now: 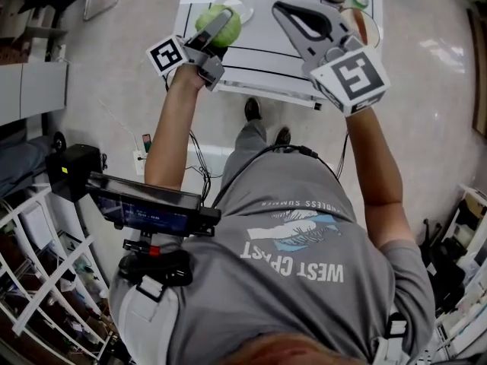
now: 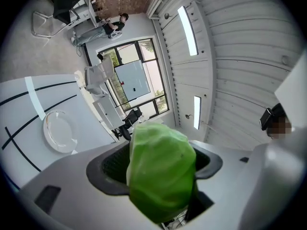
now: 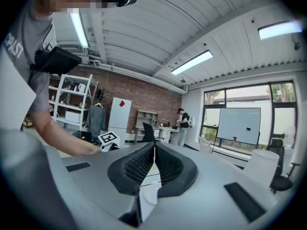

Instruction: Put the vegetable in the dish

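We see two hand-held grippers: the left hand-held gripper (image 1: 222, 23) grips one green vegetable (image 2: 160, 176) at the head view's top, near one clear dish (image 2: 57, 131); the right hand-held gripper (image 3: 154, 152) is closed on nothing.

Green, leafy, roundish vegetable (image 2: 160, 176) with a wrinkled surface, pinched between the pads of the left gripper (image 2: 160, 169) and filling the gap between them. Shallow, clear round dish (image 2: 60, 131) lying flat on the white table (image 2: 19, 104), toward ten o'clock of the vegetable in the left gripper view.
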### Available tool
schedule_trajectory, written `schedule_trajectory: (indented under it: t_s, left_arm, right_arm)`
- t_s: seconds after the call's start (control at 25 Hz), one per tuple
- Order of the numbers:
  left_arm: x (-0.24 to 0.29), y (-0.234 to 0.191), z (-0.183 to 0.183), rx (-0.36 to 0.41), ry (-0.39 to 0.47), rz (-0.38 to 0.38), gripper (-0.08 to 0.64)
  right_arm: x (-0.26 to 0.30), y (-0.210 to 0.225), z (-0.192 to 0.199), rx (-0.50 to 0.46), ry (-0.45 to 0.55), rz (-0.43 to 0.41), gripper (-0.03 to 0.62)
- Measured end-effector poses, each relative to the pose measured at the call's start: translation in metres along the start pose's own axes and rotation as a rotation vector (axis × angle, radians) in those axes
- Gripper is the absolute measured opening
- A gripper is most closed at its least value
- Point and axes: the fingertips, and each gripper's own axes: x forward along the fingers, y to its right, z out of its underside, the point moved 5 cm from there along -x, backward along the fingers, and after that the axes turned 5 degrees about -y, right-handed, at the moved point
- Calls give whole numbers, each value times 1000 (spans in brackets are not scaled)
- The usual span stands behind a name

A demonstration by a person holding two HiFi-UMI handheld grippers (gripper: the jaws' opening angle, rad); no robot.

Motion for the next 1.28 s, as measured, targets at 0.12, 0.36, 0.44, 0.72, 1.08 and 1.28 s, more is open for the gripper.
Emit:
schedule_trajectory:
  t_s: [0.12,0.36,0.44,0.72,1.08,1.28]
  left_arm:
    - [6,-20,-2,17,-17,-33,350]
    - [35,-55,-9,24,-72,-86,344]
    - [45,-84,-17,14,-100,-117,344]
    - [54,-182,-28,-39,-220,-224,344]
    - [81,-249,-22,-100,-401,-278,344]
    - [92,-266,-13,52,-641,-319,344]
  right_arm:
    - [24,10,18,-16,-4,92,8]
    - [53,36,51,71,-64,100,8]
    - [71,47,66,84,-86,92,8]
    - [115,55,107,125,-144,93,8]
    - [129,78,140,175,-213,124,8]
    - [137,82,150,188,-241,134,8]
